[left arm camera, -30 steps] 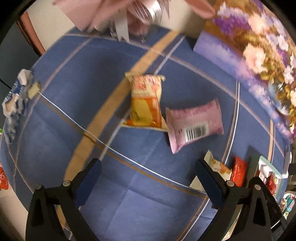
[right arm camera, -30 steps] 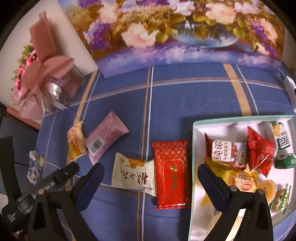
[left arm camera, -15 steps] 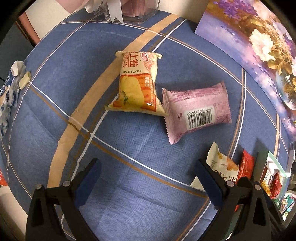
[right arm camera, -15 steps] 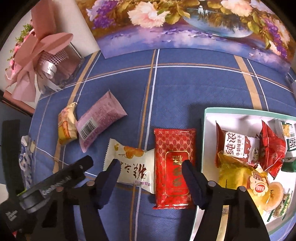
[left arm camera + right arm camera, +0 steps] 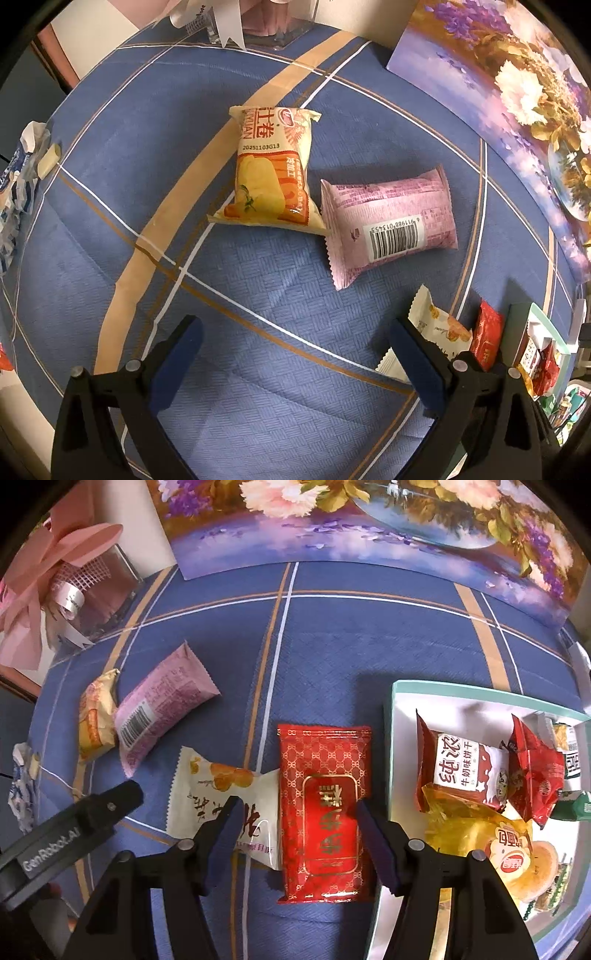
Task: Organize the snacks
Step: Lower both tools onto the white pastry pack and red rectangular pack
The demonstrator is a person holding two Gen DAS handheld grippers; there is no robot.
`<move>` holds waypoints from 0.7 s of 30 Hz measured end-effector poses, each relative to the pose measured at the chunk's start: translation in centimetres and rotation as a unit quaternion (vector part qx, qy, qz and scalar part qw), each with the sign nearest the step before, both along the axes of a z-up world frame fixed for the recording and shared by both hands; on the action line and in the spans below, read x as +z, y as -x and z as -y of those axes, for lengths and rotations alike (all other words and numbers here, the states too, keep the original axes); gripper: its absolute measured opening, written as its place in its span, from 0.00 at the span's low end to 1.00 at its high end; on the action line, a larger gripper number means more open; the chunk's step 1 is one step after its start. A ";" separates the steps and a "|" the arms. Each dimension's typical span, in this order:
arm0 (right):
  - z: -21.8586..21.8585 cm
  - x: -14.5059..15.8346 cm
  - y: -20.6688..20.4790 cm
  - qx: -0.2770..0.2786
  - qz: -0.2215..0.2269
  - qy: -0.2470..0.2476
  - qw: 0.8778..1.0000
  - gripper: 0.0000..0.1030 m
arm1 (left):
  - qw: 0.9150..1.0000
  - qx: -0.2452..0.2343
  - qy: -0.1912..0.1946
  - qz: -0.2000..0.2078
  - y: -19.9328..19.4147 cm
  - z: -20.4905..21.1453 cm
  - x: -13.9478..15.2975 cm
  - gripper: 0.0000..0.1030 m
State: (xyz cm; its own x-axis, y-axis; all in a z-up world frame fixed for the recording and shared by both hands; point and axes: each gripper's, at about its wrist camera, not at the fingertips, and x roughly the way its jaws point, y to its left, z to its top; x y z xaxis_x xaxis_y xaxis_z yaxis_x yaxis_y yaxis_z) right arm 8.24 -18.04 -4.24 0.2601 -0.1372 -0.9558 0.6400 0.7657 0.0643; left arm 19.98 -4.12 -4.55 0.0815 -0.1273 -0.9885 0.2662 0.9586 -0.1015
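Snacks fill the tray point(image 5: 391, 738), plain only from the right wrist.

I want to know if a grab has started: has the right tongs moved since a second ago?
Yes. The right tongs came down toward the blue tablecloth, and its jaws have just been closing around the red packet.

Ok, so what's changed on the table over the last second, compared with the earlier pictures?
The right claw came down over the flat red foil packet, and its jaws have just been closing around it; whether the pads press it yet is unclear. The left claw stayed wide open, holding nothing. The yellow snack bag, pink wrapper, white packet and tray lie unmoved.
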 end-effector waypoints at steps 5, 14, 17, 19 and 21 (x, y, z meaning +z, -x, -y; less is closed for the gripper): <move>-0.9 -0.4 -0.8 0.002 -0.003 0.005 1.000 0.65 | 1.000 -0.002 0.002 -0.003 0.1 0.2 -0.1 0.98; 0.8 0.5 0.6 -0.020 0.001 -0.005 1.000 0.56 | 0.999 -0.023 0.042 -0.025 0.7 1.7 -0.5 0.98; 1.3 1.4 1.0 -0.023 0.011 -0.006 1.000 0.52 | 0.997 -0.027 0.069 -0.033 0.9 2.4 -0.3 0.98; 1.8 1.8 1.3 -0.025 0.017 -0.011 0.999 0.50 | 0.995 -0.027 0.089 -0.044 1.0 2.8 -0.4 0.98; 2.2 2.4 1.8 -0.029 0.016 -0.004 0.999 0.50 | 0.994 -0.031 0.097 -0.049 1.2 3.2 -0.6 0.98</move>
